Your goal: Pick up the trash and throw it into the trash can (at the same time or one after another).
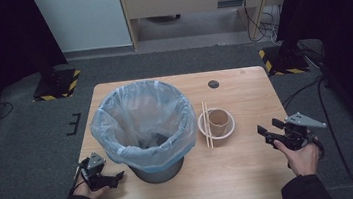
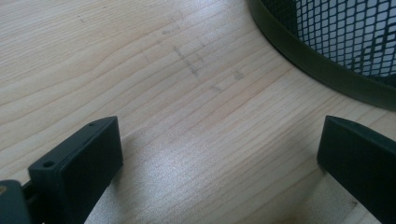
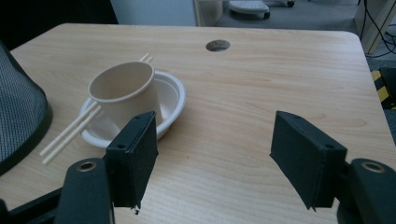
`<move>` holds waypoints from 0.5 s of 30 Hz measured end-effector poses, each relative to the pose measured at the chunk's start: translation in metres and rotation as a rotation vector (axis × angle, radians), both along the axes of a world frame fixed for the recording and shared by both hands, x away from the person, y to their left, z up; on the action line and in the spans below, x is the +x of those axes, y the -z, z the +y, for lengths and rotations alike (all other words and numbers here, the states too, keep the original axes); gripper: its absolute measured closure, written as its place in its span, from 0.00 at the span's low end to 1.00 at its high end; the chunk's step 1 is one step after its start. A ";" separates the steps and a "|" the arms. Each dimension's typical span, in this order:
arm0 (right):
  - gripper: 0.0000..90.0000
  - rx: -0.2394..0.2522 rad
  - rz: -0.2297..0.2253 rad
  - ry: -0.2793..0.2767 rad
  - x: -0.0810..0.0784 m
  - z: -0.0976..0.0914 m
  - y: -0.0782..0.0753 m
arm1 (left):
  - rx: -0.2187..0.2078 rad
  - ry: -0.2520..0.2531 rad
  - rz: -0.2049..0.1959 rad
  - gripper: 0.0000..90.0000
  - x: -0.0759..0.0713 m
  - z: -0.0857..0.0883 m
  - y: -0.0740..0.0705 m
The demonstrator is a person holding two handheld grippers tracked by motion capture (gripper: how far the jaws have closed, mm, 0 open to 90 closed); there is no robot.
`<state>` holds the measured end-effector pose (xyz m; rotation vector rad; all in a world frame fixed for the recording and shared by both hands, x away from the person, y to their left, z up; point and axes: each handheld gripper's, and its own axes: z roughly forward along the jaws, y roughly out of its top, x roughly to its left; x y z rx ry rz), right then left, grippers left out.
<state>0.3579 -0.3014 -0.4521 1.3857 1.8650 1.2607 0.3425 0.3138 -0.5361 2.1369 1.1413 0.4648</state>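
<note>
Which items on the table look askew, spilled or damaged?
Nothing is spilled or damaged. The paper cup stands upright in the white bowl, and the chopsticks lie across the bowl's rim, one end on the table. The bin liner is folded over the mesh bin. Both grippers are open and apart from everything.

1 bin (image 1: 143, 133), 1 paper cup (image 1: 218, 119), 1 bowl (image 1: 205, 128), 2 chopsticks (image 1: 206, 126), 2 hand-held grippers.

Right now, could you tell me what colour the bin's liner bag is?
The liner bag is translucent pale blue, clearest in the high view.
</note>
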 end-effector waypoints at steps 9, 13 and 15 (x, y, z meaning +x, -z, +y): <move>0.35 0.031 -0.054 -0.005 0.005 0.010 -0.022 | 0.000 -0.006 0.001 0.00 0.000 -0.002 0.000; 0.36 0.034 -0.070 -0.003 0.008 0.012 -0.028 | 0.000 -0.007 0.001 0.00 0.000 -0.002 0.000; 0.37 0.031 -0.078 -0.003 0.009 0.013 -0.032 | 0.000 -0.008 0.001 0.00 0.000 -0.002 0.000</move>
